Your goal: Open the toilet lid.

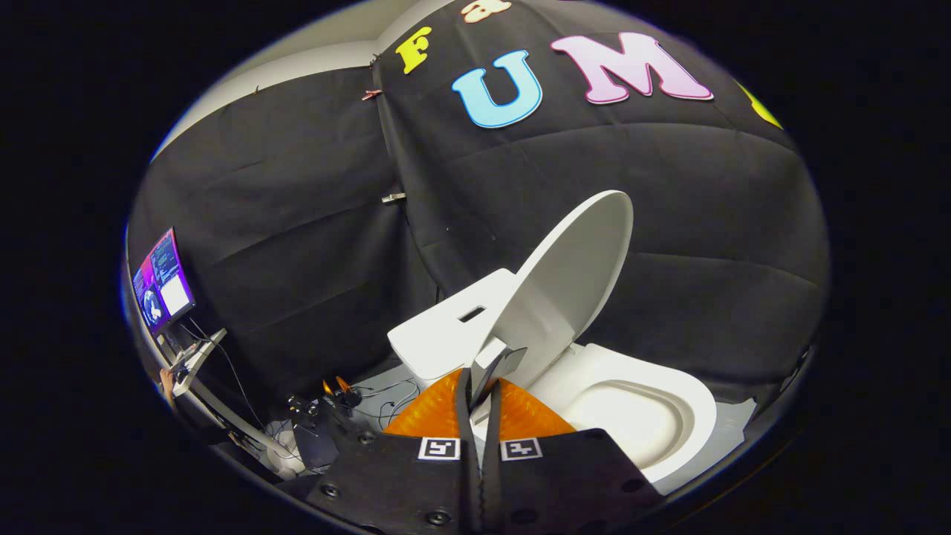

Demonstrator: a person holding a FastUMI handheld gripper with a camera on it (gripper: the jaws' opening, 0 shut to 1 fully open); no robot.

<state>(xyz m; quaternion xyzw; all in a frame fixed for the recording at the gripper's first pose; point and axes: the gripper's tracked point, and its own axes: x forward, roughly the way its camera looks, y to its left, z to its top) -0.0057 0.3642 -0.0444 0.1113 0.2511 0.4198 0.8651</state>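
The white toilet lid [572, 275] stands raised and tilted back toward the tank [446, 327]. Below it the seat ring and bowl [669, 405] lie uncovered, to the right of my fingers. My gripper [487, 369] is at the lid's near side edge, low down by the hinge end. Its two orange fingers [438, 412] are drawn close together, and the lid's thin white rim shows in the narrow slot between the black pads. One dark fingertip [511, 360] lies against the lid's inner face.
A lit monitor [162, 279] on a stand [200, 364] is off to the left, with a person's hand [167, 383] beside it. Cables and small gear [349, 394] lie on the floor left of the tank. Black cloth walls close in behind the toilet.
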